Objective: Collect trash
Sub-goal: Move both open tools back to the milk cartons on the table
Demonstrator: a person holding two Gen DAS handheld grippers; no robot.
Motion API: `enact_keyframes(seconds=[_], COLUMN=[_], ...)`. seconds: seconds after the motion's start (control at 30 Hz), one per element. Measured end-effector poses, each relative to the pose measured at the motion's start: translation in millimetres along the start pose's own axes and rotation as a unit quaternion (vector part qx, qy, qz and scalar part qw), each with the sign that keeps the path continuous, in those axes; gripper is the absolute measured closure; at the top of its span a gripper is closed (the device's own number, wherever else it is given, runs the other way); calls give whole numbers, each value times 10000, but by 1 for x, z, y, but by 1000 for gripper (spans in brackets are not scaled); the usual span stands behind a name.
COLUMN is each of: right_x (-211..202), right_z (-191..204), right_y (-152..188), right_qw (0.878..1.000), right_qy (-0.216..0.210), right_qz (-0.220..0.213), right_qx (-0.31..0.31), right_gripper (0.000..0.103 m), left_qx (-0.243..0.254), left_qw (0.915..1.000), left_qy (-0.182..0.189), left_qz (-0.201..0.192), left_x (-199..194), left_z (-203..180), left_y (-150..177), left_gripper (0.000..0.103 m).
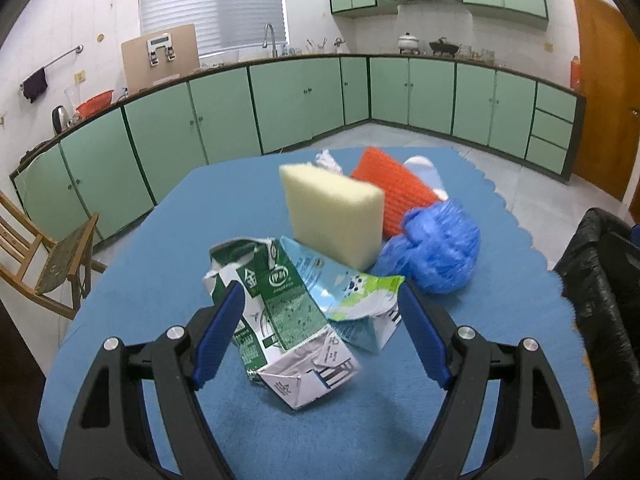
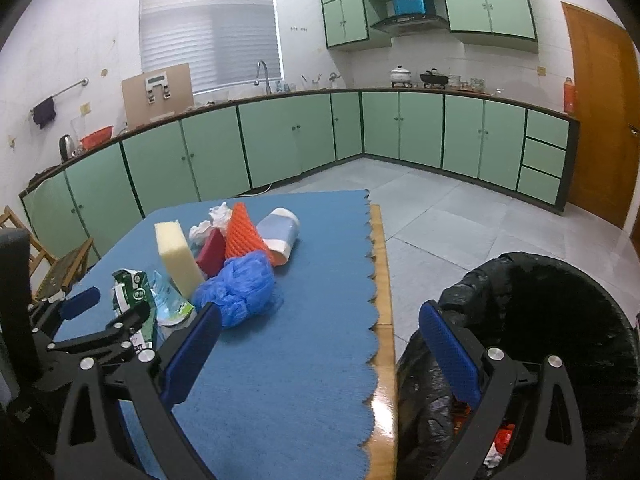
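The kitchen is bounded by a run of green cabinets [image 2: 288, 148] under a worktop, with a shuttered window [image 2: 208, 36] and a tiled floor. A table covered by a blue cloth [image 2: 304, 320] carries the refuse in one loose heap near its middle, which in my judgement keeps everything within reach of both tools. A bin lined with a black bag [image 2: 560, 320] stands just beside the table's right edge, well placed to receive items, and some scraps already lie inside it. In the heap, a yellow sponge block [image 1: 332, 216] stands on edge against an orange mesh sleeve [image 1: 394, 190], with a crumpled blue plastic bag [image 1: 434, 246] touching both. A white cup [image 2: 280, 228] and crumpled tissue [image 2: 214, 218] lie behind. Nearest, a crushed green carton [image 1: 276, 312] overlaps a torn pale-blue carton [image 1: 360, 300]. The left gripper [image 1: 320, 332] straddles these cartons with jaws wide apart, pads not pressing; nothing is held. The right gripper [image 2: 320, 352] hangs over the table edge, jaws likewise spread and empty. Collection of the table items remains outstanding.
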State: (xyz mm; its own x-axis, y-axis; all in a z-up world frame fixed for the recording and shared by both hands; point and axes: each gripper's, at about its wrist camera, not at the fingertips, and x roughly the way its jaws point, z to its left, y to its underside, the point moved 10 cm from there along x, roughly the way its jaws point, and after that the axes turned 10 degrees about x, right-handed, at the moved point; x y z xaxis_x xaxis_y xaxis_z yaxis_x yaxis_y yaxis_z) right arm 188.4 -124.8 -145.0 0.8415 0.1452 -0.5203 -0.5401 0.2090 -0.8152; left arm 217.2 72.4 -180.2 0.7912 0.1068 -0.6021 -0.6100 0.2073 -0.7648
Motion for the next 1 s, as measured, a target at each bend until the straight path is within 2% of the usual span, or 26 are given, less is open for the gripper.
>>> enact_keyframes(seconds=[0.27, 0.4, 0.7, 0.8, 1.0], right_x=[14, 18, 28, 31, 42], right_z=[5, 8, 26, 35, 59], right_y=[12, 16, 24, 27, 35], right_qw=[9999, 9997, 9991, 9987, 9965], right_qy=[-2, -18, -152, -224, -500], right_qz=[167, 222, 324, 365, 509], right_qx=[-41, -96, -232, -286, -437], right_gripper=[6, 6, 6, 6, 6], left_qx=[-99, -266, -533, -662, -782], left_qw=[9996, 9991, 9978, 9969, 9954], left_qy=[0, 118, 48, 62, -18], left_qz=[267, 324, 397, 416, 547], left_x=[15, 17, 14, 13, 18], left_z=[6, 14, 43, 53, 68], left_y=[16, 19, 27, 31, 38], left_gripper=[28, 38, 50, 58, 60])
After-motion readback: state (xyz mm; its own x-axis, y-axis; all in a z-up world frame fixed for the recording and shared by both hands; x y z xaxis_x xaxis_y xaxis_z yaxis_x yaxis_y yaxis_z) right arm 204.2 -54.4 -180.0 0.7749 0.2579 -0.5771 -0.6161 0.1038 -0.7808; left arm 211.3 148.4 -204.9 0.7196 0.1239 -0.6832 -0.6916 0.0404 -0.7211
